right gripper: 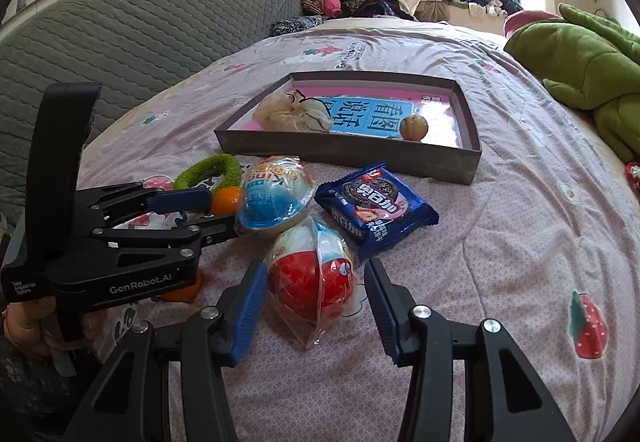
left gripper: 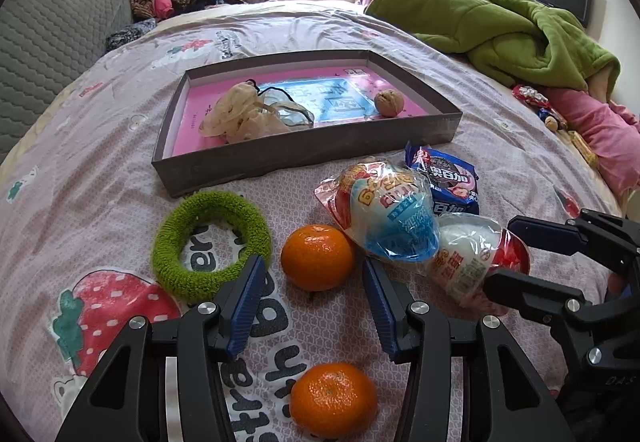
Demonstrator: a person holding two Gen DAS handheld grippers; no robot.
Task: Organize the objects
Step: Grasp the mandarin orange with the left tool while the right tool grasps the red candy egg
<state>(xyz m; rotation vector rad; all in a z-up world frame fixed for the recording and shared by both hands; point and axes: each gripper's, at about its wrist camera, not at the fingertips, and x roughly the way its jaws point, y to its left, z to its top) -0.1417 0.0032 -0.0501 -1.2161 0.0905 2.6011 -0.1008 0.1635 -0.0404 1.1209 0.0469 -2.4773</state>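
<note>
On bed (left gripper: 120,161), grey box (left gripper: 304,155) lying far side, holding walnut (left gripper: 389,102) and mesh bag (left gripper: 244,113). Near side: cookie pack (left gripper: 448,177), two wrapped eggs, green ring (left gripper: 212,246), two oranges.

Left gripper (left gripper: 316,306): jaws apart, nothing gripped, pads not touching far orange (left gripper: 317,257). Orange sits dead ahead, just beyond the tips, centred on the gap; round, so no long axis to match. Near orange (left gripper: 333,400) low between the arms.

Right gripper (right gripper: 316,306): jaws apart, flanking red egg (right gripper: 312,278); left pad near the wrapper, contact uncertain, right pad clear. Egg's long axis running away from tips, toward blue egg (right gripper: 274,197).

Judgement: left hand nearer far orange; short push forward, then close.
</note>
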